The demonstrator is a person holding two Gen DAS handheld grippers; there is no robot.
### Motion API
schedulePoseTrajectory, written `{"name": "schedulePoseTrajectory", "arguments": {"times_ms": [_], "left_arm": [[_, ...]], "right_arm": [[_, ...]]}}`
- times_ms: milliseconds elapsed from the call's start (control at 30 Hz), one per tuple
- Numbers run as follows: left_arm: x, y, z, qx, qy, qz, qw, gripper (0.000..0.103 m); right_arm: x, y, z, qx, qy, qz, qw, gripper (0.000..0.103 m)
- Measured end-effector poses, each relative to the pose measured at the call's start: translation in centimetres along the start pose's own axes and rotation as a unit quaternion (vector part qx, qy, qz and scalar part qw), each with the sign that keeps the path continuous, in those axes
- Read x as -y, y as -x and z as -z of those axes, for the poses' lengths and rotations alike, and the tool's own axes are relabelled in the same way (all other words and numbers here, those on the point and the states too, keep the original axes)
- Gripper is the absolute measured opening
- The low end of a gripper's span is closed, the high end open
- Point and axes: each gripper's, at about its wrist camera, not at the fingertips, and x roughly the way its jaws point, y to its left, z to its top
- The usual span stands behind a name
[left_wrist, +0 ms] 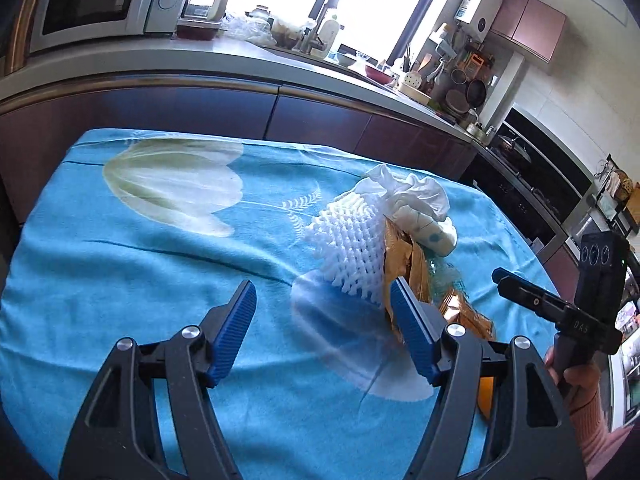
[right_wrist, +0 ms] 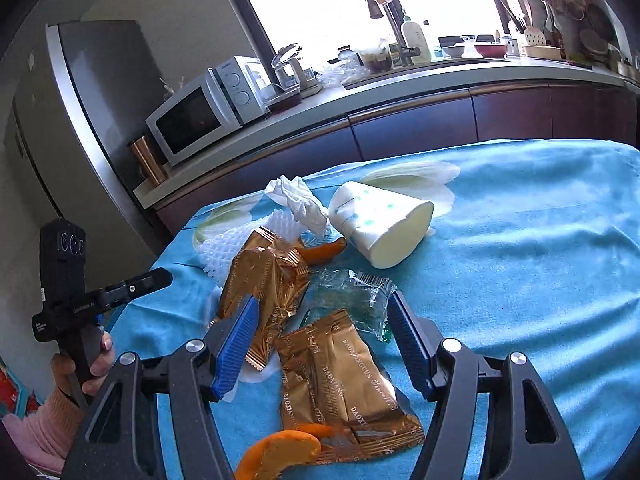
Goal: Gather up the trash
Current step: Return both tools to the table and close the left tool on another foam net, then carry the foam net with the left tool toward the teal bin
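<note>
A: Which step of the task do you think is in hand?

B: I judge it is the approach, before the first pick. All the trash lies in one small heap on the surface, which is covered by a blue cloth [left_wrist: 120,264]. Nothing is held yet.

A: What is in the heap?

B: A white foam net [left_wrist: 348,248], a crumpled tissue [right_wrist: 298,200], a paper cup [right_wrist: 380,224] lying on its side, two gold wrappers [right_wrist: 344,376], a clear wrapper [right_wrist: 356,292] and some orange peel [right_wrist: 280,454]. They touch or overlap each other.

A: And the jaws?

B: The left gripper [left_wrist: 324,332] has its jaws spread, with only bare cloth between them; the heap is just beside its right finger. The right gripper [right_wrist: 320,344] is also spread wide. Its jaws stand over the flat gold wrapper, but the pads do not press on it.

A: Is there a bin or bag for the trash?

B: I cannot see any in these views, so I cannot say where the pieces must go.

A: What does the next move call for?

B: In my opinion, the right gripper should go lower and close on the flat gold wrapper, taking it by an edge, because it is thin and lies flat. The foam net is near the left gripper and looks easy to pinch. The cup may roll if it is pushed.
</note>
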Motion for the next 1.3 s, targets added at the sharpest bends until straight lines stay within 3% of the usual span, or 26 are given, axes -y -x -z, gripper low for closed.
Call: {"name": "schedulePoseTrajectory", "arguments": {"times_ms": [367, 467, 533, 633, 700, 833, 900, 1300], "left_arm": [[0.7, -4.9, -2.1, -0.035, 0.020, 0.012, 0.9991, 0.066], [0.4, -5.6, -2.4, -0.040, 0.036, 0.025, 0.9982, 0.053], [0.3, -6.1, -2.5, -0.046, 0.041, 0.032, 0.9976, 0.032], [0.3, -6.5, -2.4, -0.050, 0.040, 0.031, 0.9975, 0.013], [0.3, -6.4, -2.4, -0.043, 0.038, 0.028, 0.9979, 0.011], [0.3, -5.5, -2.7, -0.028, 0.034, 0.026, 0.9987, 0.011], [0.3, -4.7, -2.9, -0.018, 0.030, 0.024, 0.9991, 0.010], [-0.4, 2.1, -2.8, 0.046, 0.011, -0.029, 0.9985, 0.010]], "right_arm": [[-1.7, -2.4, -3.2, 0.019, 0.039, -0.026, 0.999, 0.065], [-2.5, -3.4, -4.6, 0.023, 0.056, -0.029, 0.998, 0.064], [-2.8, -4.2, -5.3, 0.021, 0.064, -0.026, 0.997, 0.060], [-3.0, -5.6, -6.1, 0.012, 0.072, -0.023, 0.997, 0.049], [-3.0, -6.5, -6.4, 0.004, 0.075, -0.017, 0.997, 0.043], [-2.4, -7.7, -6.7, -0.009, 0.064, -0.015, 0.998, 0.012], [-2.3, -7.6, -6.9, -0.006, 0.058, -0.021, 0.998, 0.006], [-4.6, -4.9, -8.2, 0.037, 0.068, -0.049, 0.996, 0.003]]}}
